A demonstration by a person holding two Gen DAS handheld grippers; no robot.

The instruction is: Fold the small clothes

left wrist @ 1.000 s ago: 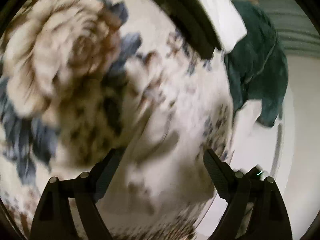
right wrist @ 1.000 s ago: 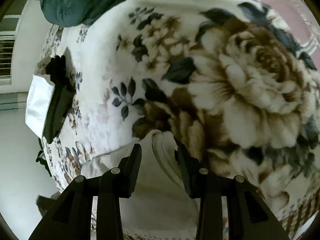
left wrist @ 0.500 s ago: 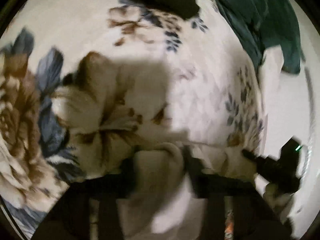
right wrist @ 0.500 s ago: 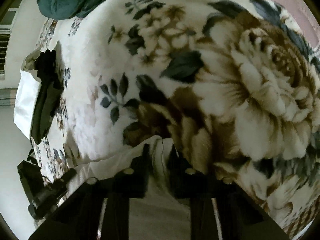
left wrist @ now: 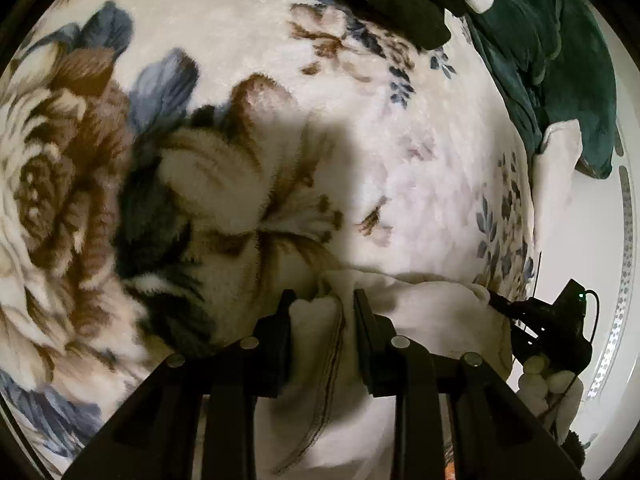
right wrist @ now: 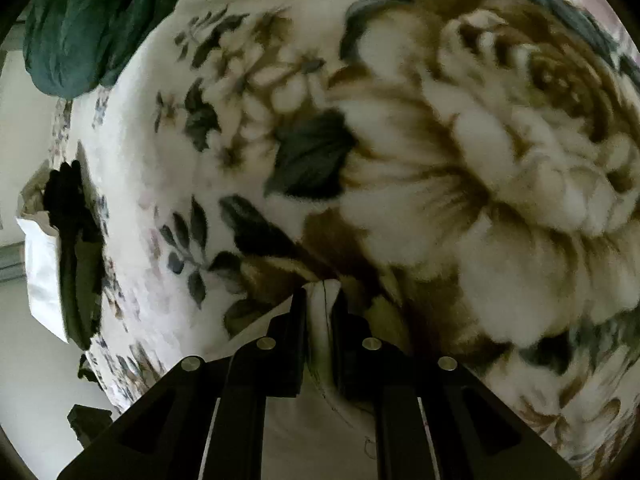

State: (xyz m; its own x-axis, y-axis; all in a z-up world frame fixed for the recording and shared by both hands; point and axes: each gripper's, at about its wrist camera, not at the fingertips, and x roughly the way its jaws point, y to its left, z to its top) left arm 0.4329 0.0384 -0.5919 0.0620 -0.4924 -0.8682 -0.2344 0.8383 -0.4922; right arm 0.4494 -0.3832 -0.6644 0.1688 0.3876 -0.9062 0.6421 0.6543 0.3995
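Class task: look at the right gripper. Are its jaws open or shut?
Shut. The right gripper pinches a bunched edge of the white garment tightly between its fingers.

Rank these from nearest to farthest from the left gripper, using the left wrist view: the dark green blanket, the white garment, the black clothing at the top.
1. White garment: pinched between the fingers of the left gripper.
2. Black clothing: far across the floral blanket, top centre.
3. Dark green blanket: upper right, at the bed's edge.
Items 2 and 3 are too close to call.

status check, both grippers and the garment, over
Left gripper shut on white garment. Right gripper shut on its other edge. Garment low over floral blanket; nothing in the way.
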